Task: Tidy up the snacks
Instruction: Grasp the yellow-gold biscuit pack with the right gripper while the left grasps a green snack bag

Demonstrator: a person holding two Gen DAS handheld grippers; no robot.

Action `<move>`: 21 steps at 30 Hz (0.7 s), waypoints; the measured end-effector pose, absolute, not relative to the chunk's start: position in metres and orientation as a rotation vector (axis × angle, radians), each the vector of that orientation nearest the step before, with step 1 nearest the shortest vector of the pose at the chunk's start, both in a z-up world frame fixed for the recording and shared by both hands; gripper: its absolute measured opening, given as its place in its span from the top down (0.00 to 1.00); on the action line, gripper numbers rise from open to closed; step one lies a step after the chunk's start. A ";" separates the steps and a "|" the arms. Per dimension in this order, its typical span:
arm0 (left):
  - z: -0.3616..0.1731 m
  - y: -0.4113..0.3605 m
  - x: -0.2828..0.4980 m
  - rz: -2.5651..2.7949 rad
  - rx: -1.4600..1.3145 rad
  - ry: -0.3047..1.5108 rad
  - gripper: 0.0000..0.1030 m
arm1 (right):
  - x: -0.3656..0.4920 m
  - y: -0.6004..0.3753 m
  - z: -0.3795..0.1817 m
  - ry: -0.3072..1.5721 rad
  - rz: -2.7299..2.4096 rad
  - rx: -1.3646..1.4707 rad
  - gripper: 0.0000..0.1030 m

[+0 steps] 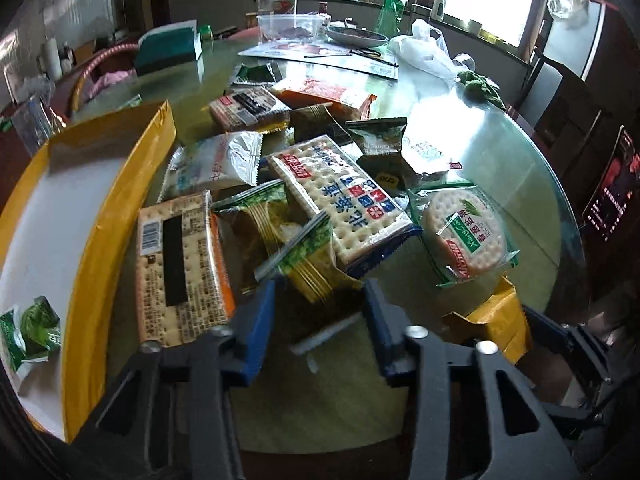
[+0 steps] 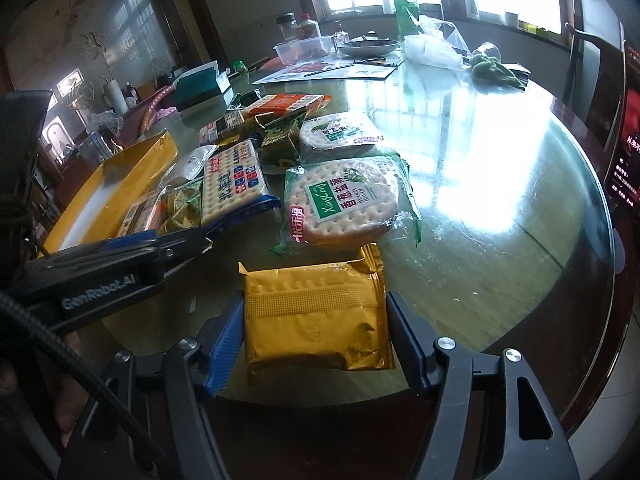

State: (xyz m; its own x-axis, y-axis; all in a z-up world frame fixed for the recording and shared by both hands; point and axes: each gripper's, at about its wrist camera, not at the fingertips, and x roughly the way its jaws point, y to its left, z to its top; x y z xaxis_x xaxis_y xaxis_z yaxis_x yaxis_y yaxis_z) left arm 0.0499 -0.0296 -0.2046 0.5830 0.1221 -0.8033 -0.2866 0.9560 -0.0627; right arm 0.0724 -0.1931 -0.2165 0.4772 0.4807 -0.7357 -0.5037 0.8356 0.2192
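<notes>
A pile of snack packs lies on the round glass table. My left gripper is open, its blue fingers on either side of the near end of a green-and-gold wafer pack. A blue-edged cracker pack and an orange-edged cracker pack lie beside it. My right gripper has its jaws around a gold foil pack; whether they press it is unclear. A round green-label cracker pack lies just beyond. The left gripper also shows in the right wrist view.
A yellow box with a white inside stands at the left and holds one small green pack. At the far side of the table are a clear tub, a plate, a green bottle, a white bag and a teal box.
</notes>
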 end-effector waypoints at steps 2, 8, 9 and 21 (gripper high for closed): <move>-0.205 -0.029 0.043 0.242 -0.179 0.915 0.70 | 0.071 -0.193 -0.217 0.886 0.601 -0.030 0.35; -0.206 -0.034 0.023 0.214 -0.171 0.914 0.78 | 0.069 -0.190 -0.217 0.886 0.594 -0.043 0.36; -0.205 -0.035 0.021 0.221 -0.165 0.913 0.78 | 0.069 -0.189 -0.217 0.886 0.592 -0.043 0.36; -0.217 -0.023 0.026 0.218 -0.207 0.917 0.79 | 0.066 -0.180 -0.216 0.906 0.579 -0.067 0.35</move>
